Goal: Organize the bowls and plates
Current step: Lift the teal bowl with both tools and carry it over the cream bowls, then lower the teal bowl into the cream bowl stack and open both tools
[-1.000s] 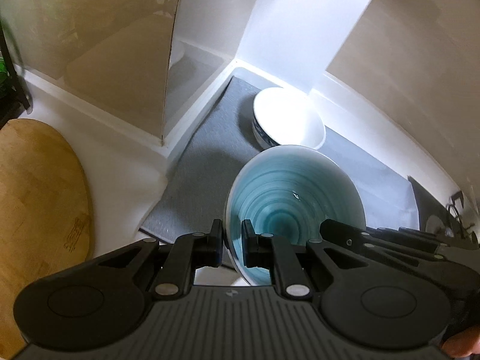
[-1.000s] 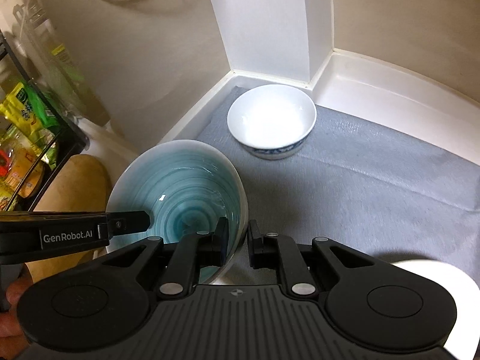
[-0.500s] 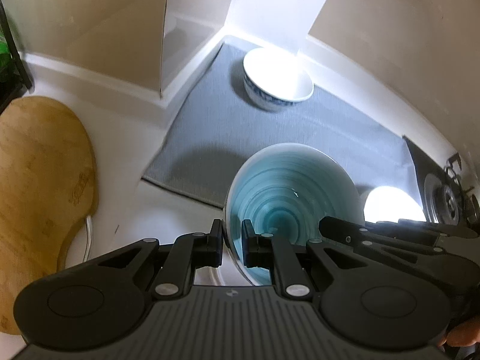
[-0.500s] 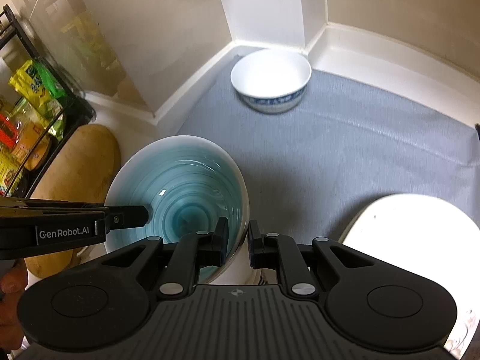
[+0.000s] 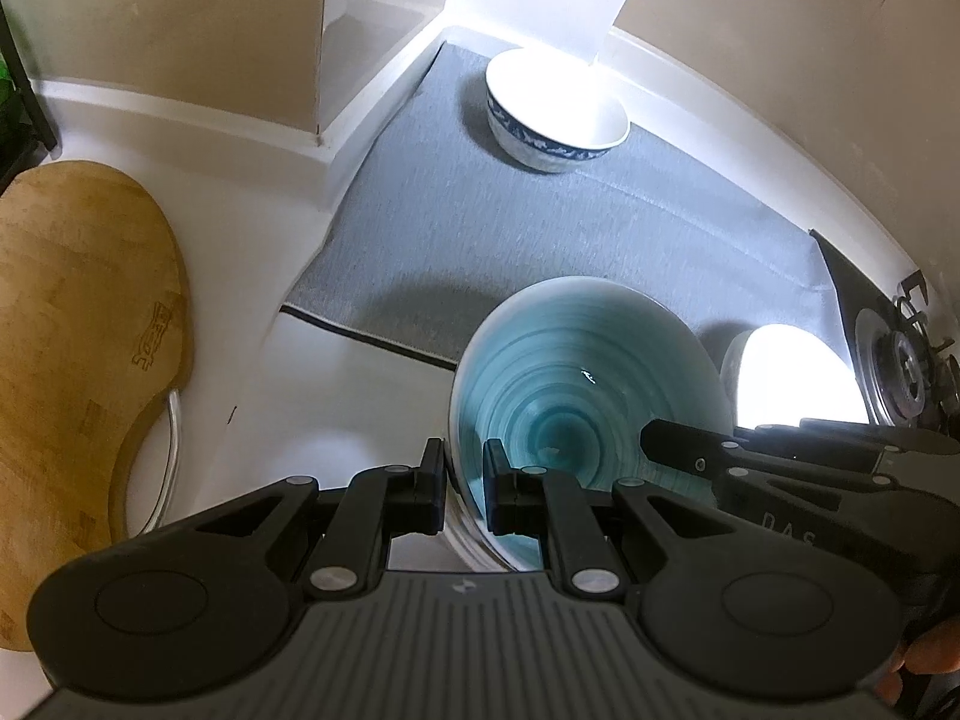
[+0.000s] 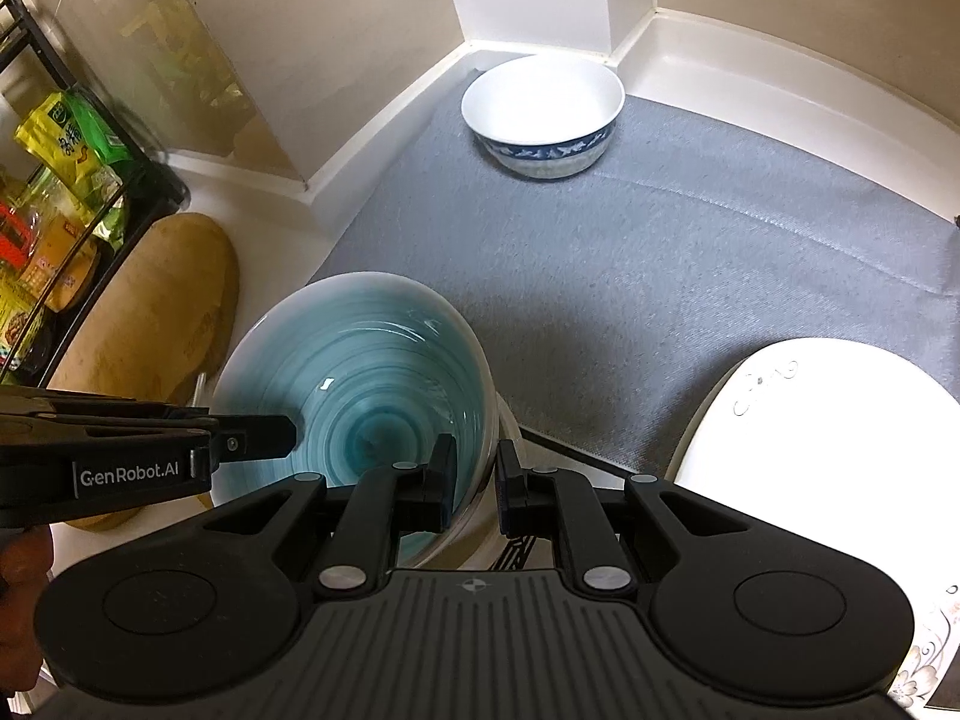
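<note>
A teal bowl (image 5: 576, 396) with a pale rim is held between both grippers above the counter's front. My left gripper (image 5: 465, 483) is shut on its left rim. My right gripper (image 6: 471, 477) is shut on its right rim; the bowl also shows in the right wrist view (image 6: 372, 384). A white bowl with a blue band (image 5: 555, 105) stands at the back corner of the grey mat (image 5: 600, 234), also seen in the right wrist view (image 6: 543, 114). A white plate (image 6: 840, 420) lies at the mat's front right.
A wooden cutting board (image 5: 78, 324) lies on the white counter at left. A black wire rack with packets (image 6: 54, 180) stands at far left. A gas burner (image 5: 900, 354) is at the right. Walls and a white pillar close the back corner.
Both grippers, still holding the teal bowl, have pulled back and away from the white bowl in the corner. The white plate has come into view at the right.
</note>
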The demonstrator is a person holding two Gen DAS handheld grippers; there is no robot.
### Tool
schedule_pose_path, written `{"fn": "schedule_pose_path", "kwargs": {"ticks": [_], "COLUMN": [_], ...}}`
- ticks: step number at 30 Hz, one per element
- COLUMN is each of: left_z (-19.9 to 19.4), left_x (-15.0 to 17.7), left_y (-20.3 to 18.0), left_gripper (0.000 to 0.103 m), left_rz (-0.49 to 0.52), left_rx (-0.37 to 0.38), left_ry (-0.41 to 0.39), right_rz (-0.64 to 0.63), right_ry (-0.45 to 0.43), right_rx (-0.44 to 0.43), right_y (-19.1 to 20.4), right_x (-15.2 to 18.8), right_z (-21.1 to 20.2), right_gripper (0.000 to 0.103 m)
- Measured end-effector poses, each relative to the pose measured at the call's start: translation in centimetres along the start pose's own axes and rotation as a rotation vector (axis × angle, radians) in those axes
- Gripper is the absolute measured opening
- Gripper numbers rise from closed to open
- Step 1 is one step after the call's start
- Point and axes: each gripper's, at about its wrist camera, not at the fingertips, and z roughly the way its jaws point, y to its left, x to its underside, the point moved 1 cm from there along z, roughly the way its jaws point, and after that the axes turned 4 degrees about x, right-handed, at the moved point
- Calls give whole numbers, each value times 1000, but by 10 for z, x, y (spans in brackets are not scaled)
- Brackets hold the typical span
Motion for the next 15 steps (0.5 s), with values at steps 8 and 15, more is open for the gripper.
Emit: {"fn": "schedule_pose_path", "kwargs": {"ticks": [8, 15], "left_z": [3, 4], "left_x": [1, 0], "left_y": [1, 2], "left_gripper": [13, 13], "left_rz": [11, 10], "left_rx": [3, 9], "left_ry": [22, 37], "right_rz": [-4, -3], "right_ry": [22, 35], "right_rx": [-1, -14], "right_y": [0, -3], "right_x": [0, 1], "right_z": [1, 2], "right_gripper": [14, 15]}}
